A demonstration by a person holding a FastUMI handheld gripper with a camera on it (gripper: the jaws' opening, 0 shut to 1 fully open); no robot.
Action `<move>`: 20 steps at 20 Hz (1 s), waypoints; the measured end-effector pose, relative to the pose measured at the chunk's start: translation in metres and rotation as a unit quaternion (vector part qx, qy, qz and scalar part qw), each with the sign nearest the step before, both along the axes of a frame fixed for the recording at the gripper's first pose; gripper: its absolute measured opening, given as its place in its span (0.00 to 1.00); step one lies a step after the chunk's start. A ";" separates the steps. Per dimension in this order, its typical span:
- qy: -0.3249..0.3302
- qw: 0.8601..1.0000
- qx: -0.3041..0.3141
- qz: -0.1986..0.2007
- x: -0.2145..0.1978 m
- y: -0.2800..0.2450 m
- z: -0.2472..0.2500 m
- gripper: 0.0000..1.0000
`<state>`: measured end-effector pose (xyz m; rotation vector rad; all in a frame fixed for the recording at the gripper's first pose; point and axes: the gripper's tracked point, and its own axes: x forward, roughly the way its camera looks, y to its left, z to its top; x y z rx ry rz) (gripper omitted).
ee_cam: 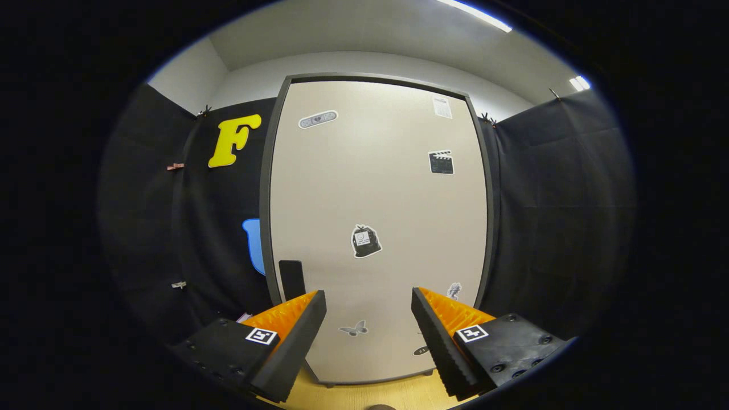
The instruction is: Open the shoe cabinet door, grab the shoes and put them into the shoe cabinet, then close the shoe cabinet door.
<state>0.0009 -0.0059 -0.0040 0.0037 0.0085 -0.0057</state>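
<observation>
Gripper faces the shoe cabinet door head-on; fingers spread wide apart, nothing between them, touching nothing; door well beyond the fingertips, seen through the gap.

Shoe cabinet door is shut; pale beige panel in a dark grey frame; stands upright on a light wooden floor against the black cloth wall; short feet just visible under the bottom edge.

Dark rectangular handle sits low on the door's left side, close to the frame, just above and beyond the left finger's tip.

Stickers on the panel: a plaster-shaped one upper left; a paper note upper right; a clapperboard below that; a dark bag-shaped sticker near the middle; a butterfly low down, between the fingers; a small pale one just above the right finger.

Small dark rounded object on the floor nearest the camera; too cut off to identify.

Ceiling light strip above.
</observation>
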 end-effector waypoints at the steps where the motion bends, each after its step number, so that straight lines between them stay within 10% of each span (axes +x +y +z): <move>1: 0.001 1.000 0.001 0.000 0.001 -0.001 -0.001 0.98; 20: 0.042 0.997 0.017 0.062 0.063 0.088 -0.046 0.98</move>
